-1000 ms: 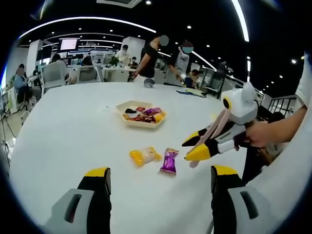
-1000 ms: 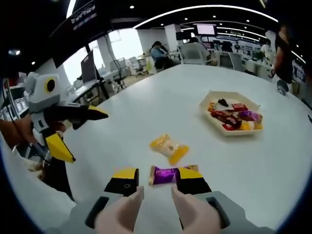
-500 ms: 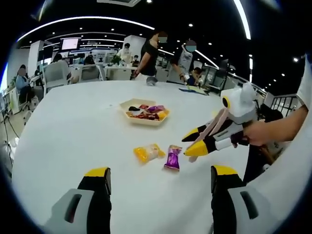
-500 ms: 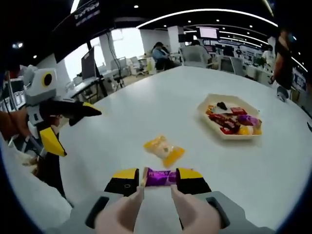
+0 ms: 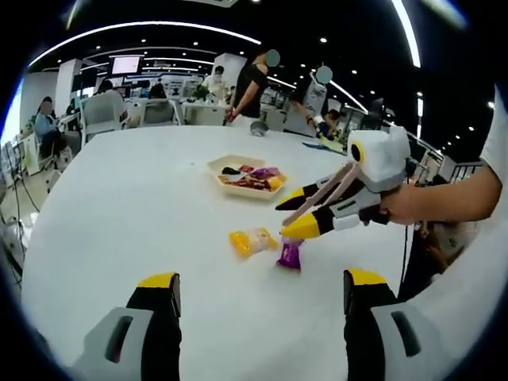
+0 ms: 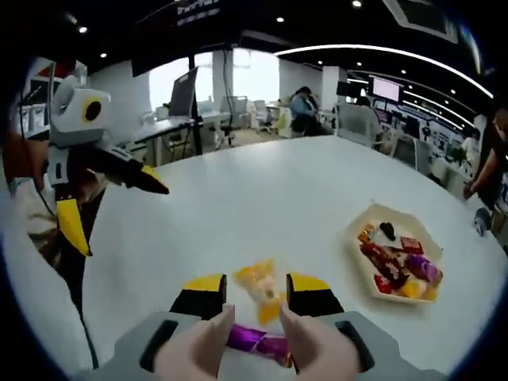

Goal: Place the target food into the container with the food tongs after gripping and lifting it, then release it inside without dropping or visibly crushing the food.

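Right gripper point(image 6: 255, 295) carries pink food tongs point(image 6: 252, 349), jaws spread; tongs pinch the purple candy point(image 6: 255, 342). A yellow candy point(image 6: 260, 287) lies just beyond it. Left gripper point(image 5: 257, 302) jaws spread, holding nothing. Hexagonal tray point(image 6: 394, 259) (mixed wrapped candies inside) sits farther on the white table point(image 6: 262, 206). Office desks and people behind.

White worktop point(image 5: 119, 206). Left tongs point(image 5: 258, 298) wide apart at near edge, nothing btwn. Right tongs point(image 5: 295, 214) over purple packet point(image 5: 290, 254), tips just above it; grip unclear. Yellow packet point(image 5: 252, 240) just beside it. Tray point(image 5: 214, 165) w/ snacks farther in, twd far edge.
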